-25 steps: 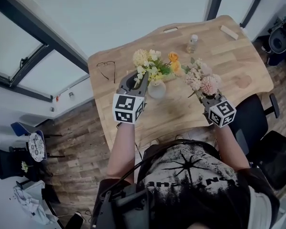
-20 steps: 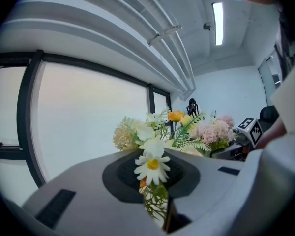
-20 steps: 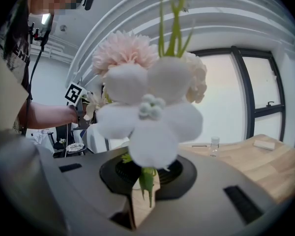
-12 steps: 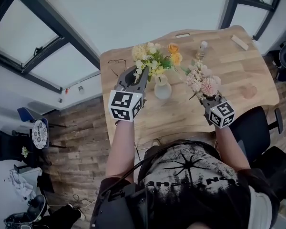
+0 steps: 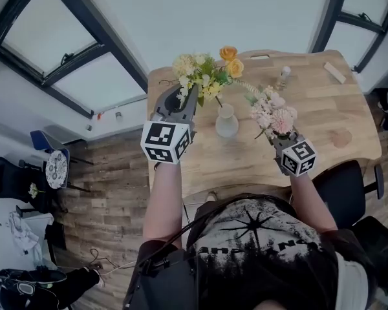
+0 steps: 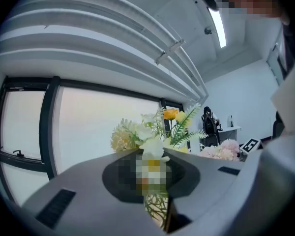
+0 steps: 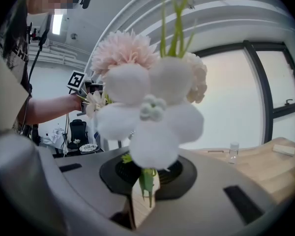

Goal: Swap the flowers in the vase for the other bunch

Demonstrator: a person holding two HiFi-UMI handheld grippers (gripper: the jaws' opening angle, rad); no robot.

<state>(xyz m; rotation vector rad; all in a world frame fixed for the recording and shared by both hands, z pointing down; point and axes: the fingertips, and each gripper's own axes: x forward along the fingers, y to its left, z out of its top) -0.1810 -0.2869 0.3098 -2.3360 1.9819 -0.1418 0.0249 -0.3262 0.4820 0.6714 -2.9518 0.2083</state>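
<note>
1. My left gripper (image 5: pixel 184 99) is closed on the green stems of the yellow and orange bunch (image 5: pixel 204 75). The jaws stand nearly together, with only the stems between them.
2. My left gripper points roughly level, and the blooms stand above and beyond its jaws.
3. My right gripper (image 5: pixel 276 136) is likewise pinched on the stems of the pink bunch (image 5: pixel 271 112). Its jaws are nearly together around one thin green stalk, and the pale pink and white blooms rise straight over them.
4. The vase (image 5: pixel 226 123) stands upright on the bench (image 5: pixel 323 118), between my two grippers and touching neither.
5. The yellow and orange bunch is raised above and to the left of the vase. One thin stem runs down toward the vase mouth. I cannot tell whether its end has cleared the neck.
6. The pink bunch is held just to the right of the vase, off the bench and apart from the vase.
7. Farther back on the bench a small bottle (image 5: pixel 284 76) stands upright, with a wooden block (image 5: pixel 334 72) lying near the far right edge.
</note>
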